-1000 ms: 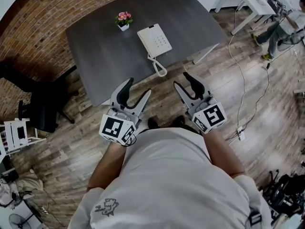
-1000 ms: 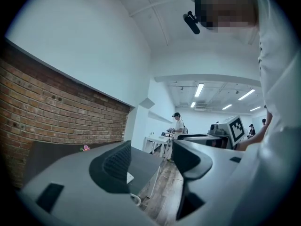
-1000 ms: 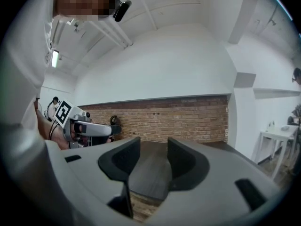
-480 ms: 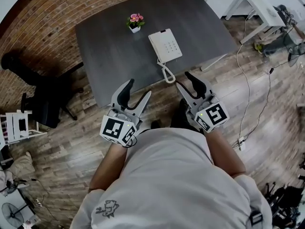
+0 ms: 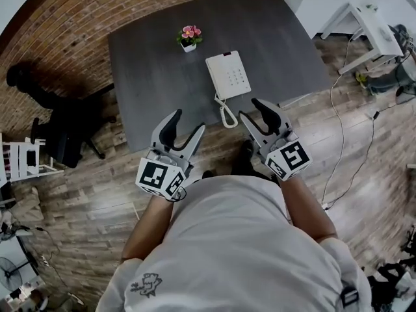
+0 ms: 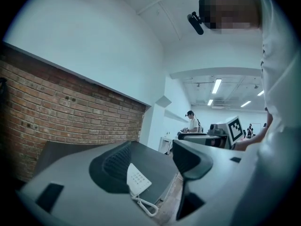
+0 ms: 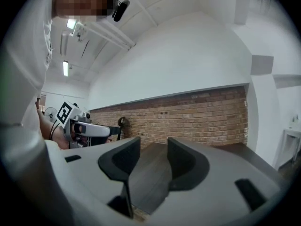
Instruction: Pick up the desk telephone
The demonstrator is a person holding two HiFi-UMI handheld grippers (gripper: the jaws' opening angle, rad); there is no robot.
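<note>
Head view: the grey table (image 5: pixel 149 77) and the white desk telephone (image 5: pixel 229 75) look nearer to me than a second ago, so I have been stepping up to them. The phone lies flat near the table's front edge, with its curly cord (image 5: pixel 225 114) right at the edge. My left gripper (image 5: pixel 188 121) and right gripper (image 5: pixel 249 109) both have their jaws wide apart and hold nothing. Neither touches the phone yet. I think reaching out comes next.

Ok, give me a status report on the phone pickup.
Left hand-held gripper and right hand-held gripper open, empty. Desk telephone ahead on table, untouched. Flower pot clear of path.
</note>
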